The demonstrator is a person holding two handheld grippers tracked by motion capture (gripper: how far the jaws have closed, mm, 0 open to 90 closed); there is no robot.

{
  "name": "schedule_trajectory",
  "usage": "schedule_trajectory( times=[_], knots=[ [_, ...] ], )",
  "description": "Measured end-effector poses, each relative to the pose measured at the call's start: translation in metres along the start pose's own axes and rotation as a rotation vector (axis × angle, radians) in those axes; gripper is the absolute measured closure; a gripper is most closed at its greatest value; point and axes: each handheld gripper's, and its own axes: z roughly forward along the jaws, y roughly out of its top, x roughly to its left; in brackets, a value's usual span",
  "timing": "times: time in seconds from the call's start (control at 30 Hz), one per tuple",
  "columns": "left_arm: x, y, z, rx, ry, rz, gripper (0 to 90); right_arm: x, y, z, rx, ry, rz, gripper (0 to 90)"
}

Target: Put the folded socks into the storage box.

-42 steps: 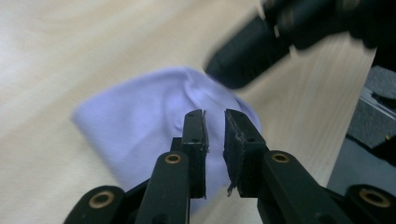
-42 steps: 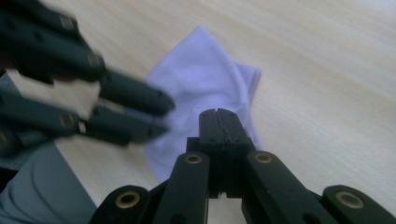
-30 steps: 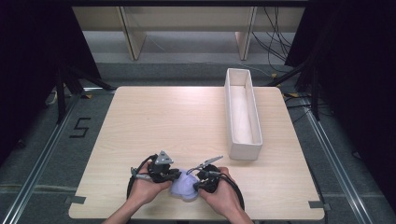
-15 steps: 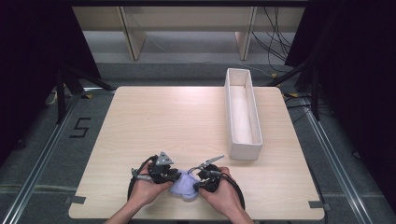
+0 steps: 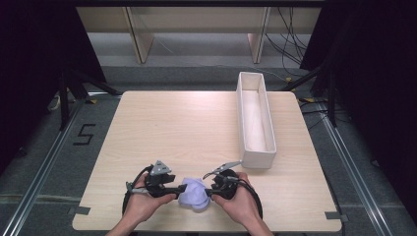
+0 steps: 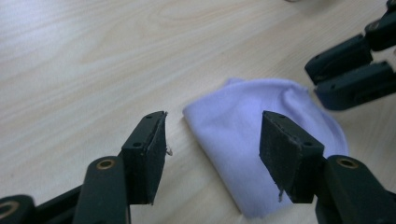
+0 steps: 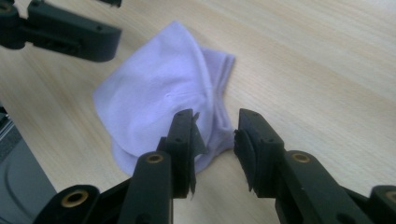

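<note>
Table [image 5: 196, 123] pale wood, grey floor [image 5: 44, 162] around

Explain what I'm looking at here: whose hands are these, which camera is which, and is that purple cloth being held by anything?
There is no robot arm. A person holds a handheld clamp in each hand. The high view looks down on a wooden table; the left gripper and right gripper face each other near the front edge. Each of the other two pictures comes from a camera riding on one gripper, looking along its own two black fingers.

Between the grippers lies a folded lilac cloth. To the right stands a long white open box, which looks empty.

Nothing is held now. Both grippers have just been opening. In the left gripper view the fingers stand wide, with the cloth flat on the table beyond them. In the right gripper view the fingers are parted at the cloth's edge without pinching it.
</note>
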Motion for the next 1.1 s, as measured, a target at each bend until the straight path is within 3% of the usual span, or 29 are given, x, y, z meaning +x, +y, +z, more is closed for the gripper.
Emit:
schedule_trajectory(
  times=[0.03,0.13,0.23,0.57,1.1],
  knots=[
    [0.001,-0.002,0.000,0.005,-0.005,-0.015,40.7,0.000,0.000,-0.002,0.006,0.005,0.021,66.1],
    [0.004,-0.009,-0.002,0.008,-0.005,-0.035,40.5,-0.005,0.000,-0.005,-0.027,-0.003,0.004,64.1],
    [0.005,-0.014,-0.003,0.011,-0.018,-0.050,40.5,-0.008,0.000,-0.008,-0.024,-0.014,0.027,62.6],
    [0.002,-0.014,-0.001,0.013,-0.035,-0.052,40.6,-0.019,-0.002,-0.015,-0.048,-0.028,0.037,59.1],
    [-0.006,-0.011,0.001,0.014,-0.064,-0.066,40.9,-0.016,-0.002,-0.019,-0.063,-0.029,0.040,58.4]
  ],
)
